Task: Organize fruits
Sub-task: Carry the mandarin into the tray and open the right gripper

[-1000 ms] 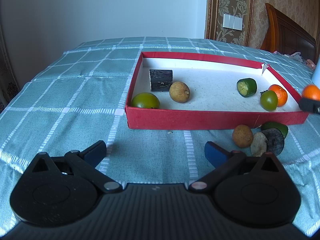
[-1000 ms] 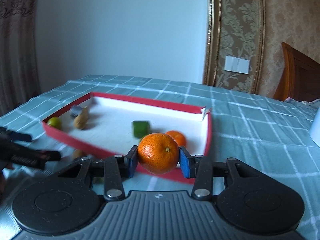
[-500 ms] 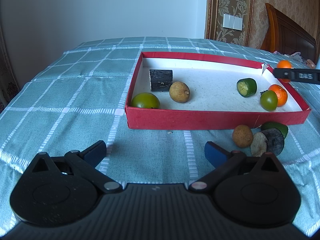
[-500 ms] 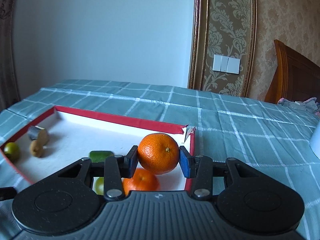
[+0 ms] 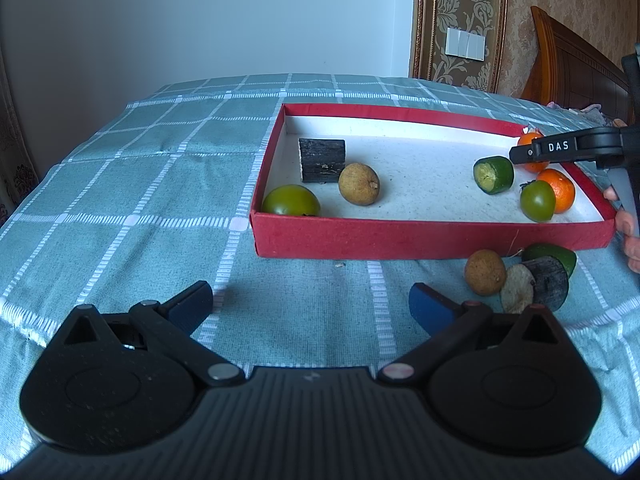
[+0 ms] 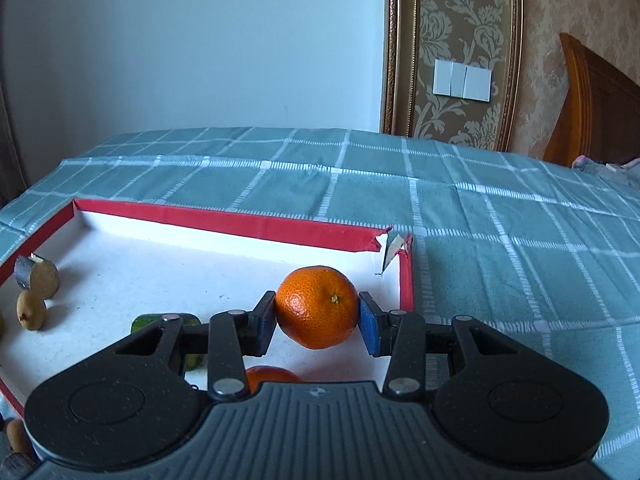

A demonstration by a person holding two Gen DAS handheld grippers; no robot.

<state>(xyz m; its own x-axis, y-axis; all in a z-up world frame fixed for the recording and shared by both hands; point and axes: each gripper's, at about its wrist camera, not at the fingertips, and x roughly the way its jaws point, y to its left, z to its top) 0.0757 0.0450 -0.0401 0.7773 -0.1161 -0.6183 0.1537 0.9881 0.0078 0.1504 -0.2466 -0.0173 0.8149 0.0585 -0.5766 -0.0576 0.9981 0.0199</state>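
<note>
My right gripper (image 6: 317, 322) is shut on an orange mandarin (image 6: 316, 307) and holds it over the far right corner of the red box (image 6: 224, 222). From the left wrist view that gripper (image 5: 524, 154) reaches in from the right, the mandarin (image 5: 528, 139) peeking above its finger. Inside the red box (image 5: 400, 238) lie a dark cut piece (image 5: 322, 159), a brown fruit (image 5: 359, 183), a green fruit (image 5: 291, 200), a green cut piece (image 5: 493, 174), a small green fruit (image 5: 537, 201) and another mandarin (image 5: 560, 189). My left gripper (image 5: 310, 304) hangs open over the cloth before the box.
A brown fruit (image 5: 485, 272), a dark cut piece (image 5: 536, 286) and a green piece (image 5: 554, 254) lie on the checked cloth (image 5: 140, 184) outside the box's front right corner. A person's fingers (image 5: 628, 232) show at the right edge. A wooden headboard (image 6: 596, 108) stands behind.
My right gripper has carried the mandarin leftward and farther over the box, from outside its right side to above its far right corner. The left gripper has stayed put.
</note>
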